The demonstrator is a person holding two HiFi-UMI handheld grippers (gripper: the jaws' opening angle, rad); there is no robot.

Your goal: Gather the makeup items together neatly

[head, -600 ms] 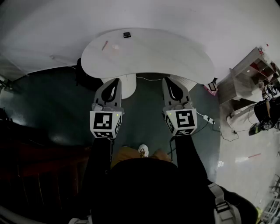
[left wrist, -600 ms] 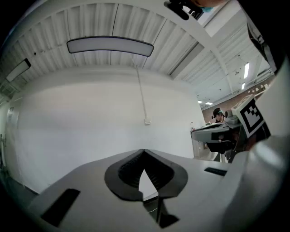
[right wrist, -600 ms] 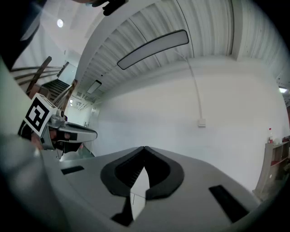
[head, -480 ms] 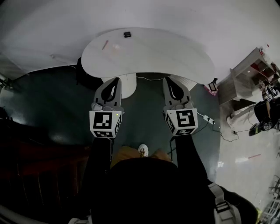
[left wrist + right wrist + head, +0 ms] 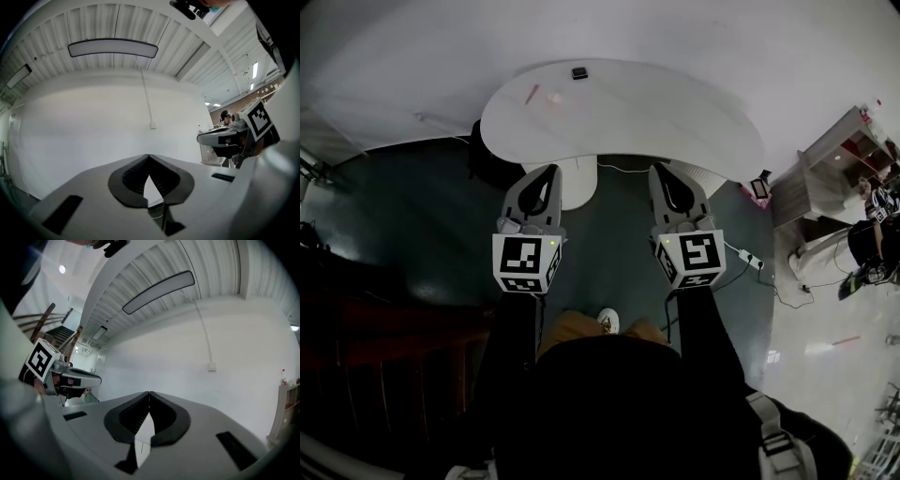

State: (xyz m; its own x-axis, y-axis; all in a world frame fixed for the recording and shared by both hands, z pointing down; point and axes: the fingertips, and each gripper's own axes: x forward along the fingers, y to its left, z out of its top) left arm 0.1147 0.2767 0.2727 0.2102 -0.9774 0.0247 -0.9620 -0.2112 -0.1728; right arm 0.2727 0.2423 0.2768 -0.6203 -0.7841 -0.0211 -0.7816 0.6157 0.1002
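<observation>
A white kidney-shaped table (image 5: 656,117) stands ahead of me in the head view. At its far left lie a thin pink stick (image 5: 532,94), a pale pinkish item (image 5: 553,97) and a small dark compact (image 5: 578,72). My left gripper (image 5: 550,172) and right gripper (image 5: 660,172) hang side by side over the dark floor, short of the table's near edge and well apart from the items. Both are shut with nothing between the jaws. In the left gripper view the left gripper (image 5: 149,156) points at a white wall. The right gripper (image 5: 149,393) faces that wall too.
The table's white pedestal (image 5: 577,180) stands just beyond the left gripper's tip. A power strip (image 5: 748,257) and cables lie on the floor at the right. Farther right are a shelf unit (image 5: 830,159) and a person (image 5: 874,202). My shoe (image 5: 607,322) shows below.
The head view has shifted slightly, so the table sits a little further right in the picture. Both grippers stay shut and in almost the same place.
</observation>
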